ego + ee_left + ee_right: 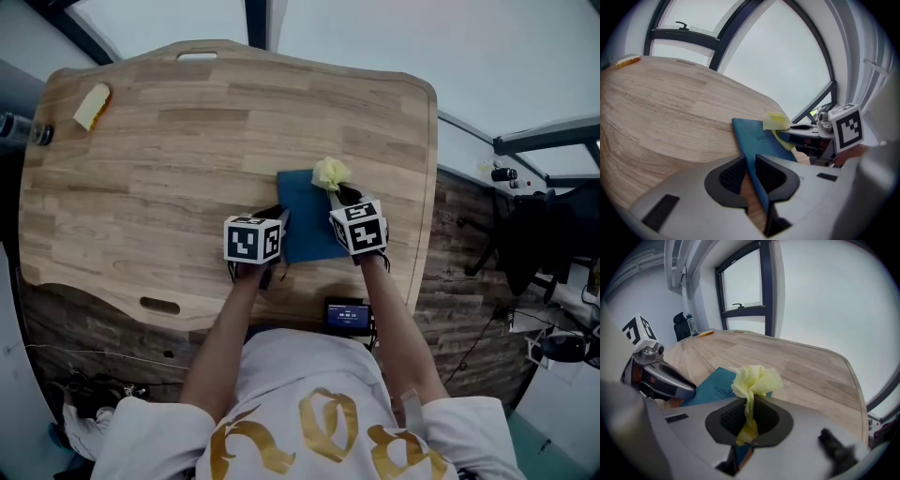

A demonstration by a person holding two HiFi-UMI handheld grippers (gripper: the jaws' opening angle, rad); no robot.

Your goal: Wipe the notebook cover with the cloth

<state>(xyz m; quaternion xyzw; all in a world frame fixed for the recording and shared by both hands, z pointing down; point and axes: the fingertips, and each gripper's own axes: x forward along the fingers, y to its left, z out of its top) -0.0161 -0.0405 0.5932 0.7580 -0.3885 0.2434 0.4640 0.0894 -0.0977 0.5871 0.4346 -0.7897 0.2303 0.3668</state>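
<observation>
A pale wooden counter (169,169) with fine grain, rounded corners and two slot-shaped handle cutouts fills the head view. One thin, flat, rectangular notebook (307,220) with a smooth blue cover lies on it, right of the middle, near the person's body.

The person's bare forearms reach forward and down, one gripper in each hand. Both grippers point steeply down at the notebook, and each carries a white cube printed with black square markers.

The left gripper (750,171) sits at the notebook's left edge. Its two dark ribbed pads are closed on that thin edge, which runs between them.

The right gripper (749,416) hangs over the notebook's far right corner. Its jaws are pinched tight on one soft, crumpled pale yellow cloth (754,379), which bunches into a ruffled ball just beyond the tips. The ball sits over the blue cover.

At the counter's far left corner lies one small yellow and orange block (92,106), with a dark bottle (23,129) at the edge beside it. A small dark device with a lit screen (347,316) sits at the near edge, between the arms.
</observation>
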